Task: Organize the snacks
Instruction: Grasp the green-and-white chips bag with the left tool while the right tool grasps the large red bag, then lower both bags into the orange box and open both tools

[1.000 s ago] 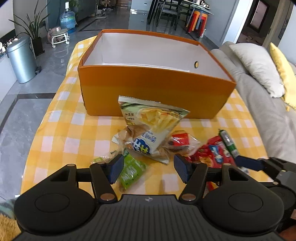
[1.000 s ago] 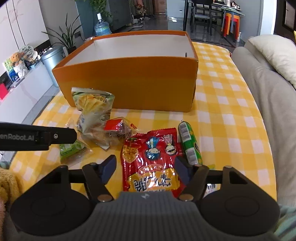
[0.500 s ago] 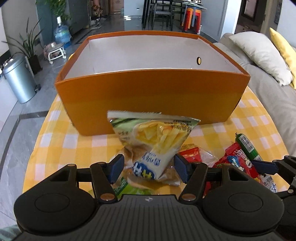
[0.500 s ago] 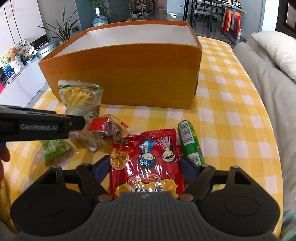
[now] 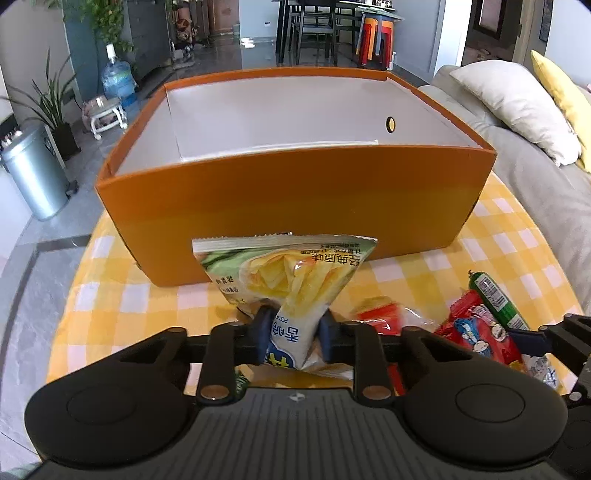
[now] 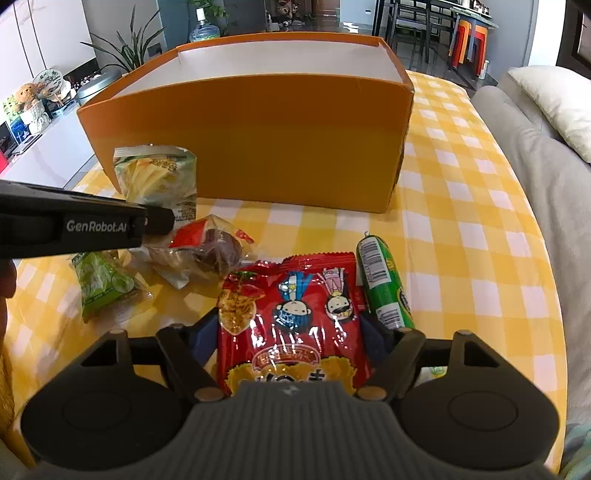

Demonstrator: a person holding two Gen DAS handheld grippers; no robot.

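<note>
Pinched chip bag [image 5: 295, 280] stands before the open orange box [image 5: 295, 192]; red packet [image 6: 291, 317], green stick [image 6: 384, 284] lie flat nearby.

A glossy grey tiled floor [image 5: 33, 266] reflects daylight, with a dark inlaid stripe across it; a silver lidded bin [image 5: 31, 173] stands at the left beside a potted plant [image 5: 51, 107]; a blue water bottle [image 5: 117, 79] sits further back near a small white stool [image 5: 107, 118]; dark dining chairs [image 5: 314, 33] and stacked red and orange stools [image 5: 376, 40] fill the far end; a grey sofa [image 5: 535, 184] runs along the right, carrying a cream pillow [image 5: 517, 107] and a yellow cushion [image 5: 561, 92]; a white low cabinet [image 6: 48, 147] holds small ornaments [image 6: 26, 99].
</note>
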